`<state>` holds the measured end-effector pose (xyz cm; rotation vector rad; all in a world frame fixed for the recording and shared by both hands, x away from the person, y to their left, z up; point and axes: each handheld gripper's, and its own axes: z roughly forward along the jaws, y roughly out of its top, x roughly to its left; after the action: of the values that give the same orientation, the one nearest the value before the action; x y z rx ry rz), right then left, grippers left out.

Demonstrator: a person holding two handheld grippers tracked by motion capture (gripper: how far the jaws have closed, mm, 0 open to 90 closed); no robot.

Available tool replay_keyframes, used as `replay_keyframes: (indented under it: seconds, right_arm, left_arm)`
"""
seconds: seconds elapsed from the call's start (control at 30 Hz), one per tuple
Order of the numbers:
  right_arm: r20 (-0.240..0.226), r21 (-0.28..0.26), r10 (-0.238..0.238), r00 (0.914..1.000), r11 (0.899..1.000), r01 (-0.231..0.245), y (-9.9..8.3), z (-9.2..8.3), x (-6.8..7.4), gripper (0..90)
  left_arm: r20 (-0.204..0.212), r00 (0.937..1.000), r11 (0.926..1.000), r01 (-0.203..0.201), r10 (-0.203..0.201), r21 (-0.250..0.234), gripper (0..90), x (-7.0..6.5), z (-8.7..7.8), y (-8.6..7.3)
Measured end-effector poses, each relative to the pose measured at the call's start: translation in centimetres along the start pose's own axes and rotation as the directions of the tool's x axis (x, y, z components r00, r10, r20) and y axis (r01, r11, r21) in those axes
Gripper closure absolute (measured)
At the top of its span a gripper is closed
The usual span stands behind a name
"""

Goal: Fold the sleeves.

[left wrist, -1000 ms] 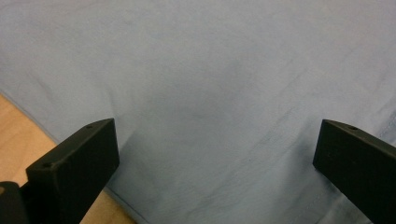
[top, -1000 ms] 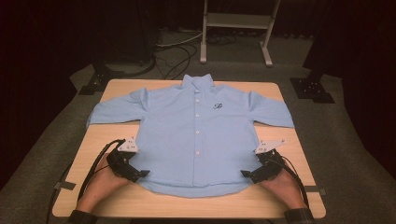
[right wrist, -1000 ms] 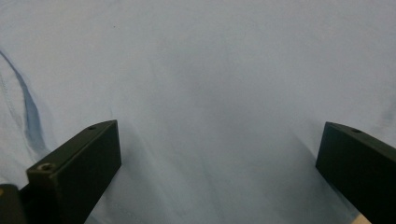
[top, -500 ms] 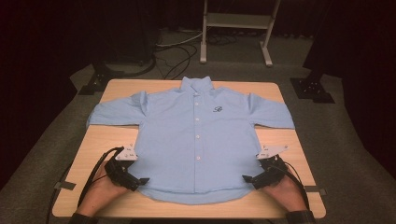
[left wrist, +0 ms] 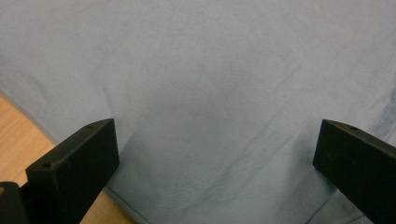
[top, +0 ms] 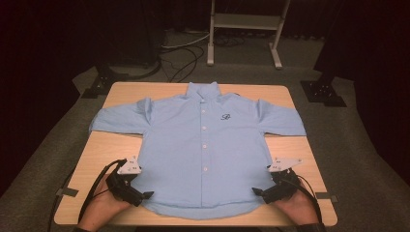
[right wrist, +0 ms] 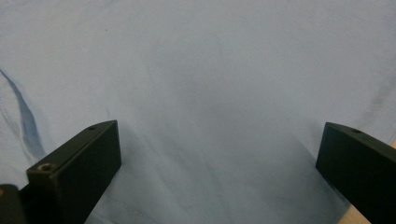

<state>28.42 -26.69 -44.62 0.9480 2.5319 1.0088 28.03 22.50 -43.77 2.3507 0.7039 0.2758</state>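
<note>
A light blue button-up shirt (top: 203, 145) lies flat and face up on the wooden table (top: 300, 159), collar at the far side, sleeves spread out. My left gripper (top: 142, 195) rests at the shirt's near left hem corner, jaws wide apart over the cloth (left wrist: 210, 116). At the near right hem corner sits my right gripper (top: 258, 192), also open, with blue fabric (right wrist: 219, 102) between and beyond its jaws. Neither gripper holds the cloth.
A white metal stand (top: 244, 21) and cables (top: 181, 50) are on the floor behind the table. Black stand feet (top: 321, 92) sit at both far corners. Bare wood (left wrist: 14, 135) shows beside the hem on the left.
Both grippers have slid a little toward the table's near edge along the shirt's sides, and now sit at the bottom hem corners. The shirt lies as before.
</note>
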Motion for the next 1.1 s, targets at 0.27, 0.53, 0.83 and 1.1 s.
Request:
replay_keyframes:
  seconds: [0.27,0.53,0.83,1.1]
  right_arm:
    - [0.007,-0.003,0.009,0.9999,1.000,-0.009,-1.1,-1.0,1.6,0.0]
    - [0.013,-0.005,0.014,0.9998,1.000,-0.014,-1.8,-1.6,2.8,0.0]
    - [0.000,0.013,-0.008,1.0000,1.000,0.008,-1.6,-1.7,2.9,0.0]
    - [0.003,-0.010,-0.034,0.9994,0.999,0.034,0.2,-1.3,1.2,0.0]
  left_arm:
    - [0.004,1.0000,1.0000,-0.004,0.004,0.000,0.0,-1.4,-0.6,-0.7]
    - [0.006,1.0000,1.0000,-0.004,0.004,-0.001,0.0,-2.6,-1.1,-1.4]
    - [-0.006,0.9998,0.9998,-0.018,0.018,-0.007,0.0,-2.4,-1.2,-1.2]
    - [0.007,1.0000,0.9989,-0.001,0.002,-0.046,0.0,-0.3,-0.9,0.2]
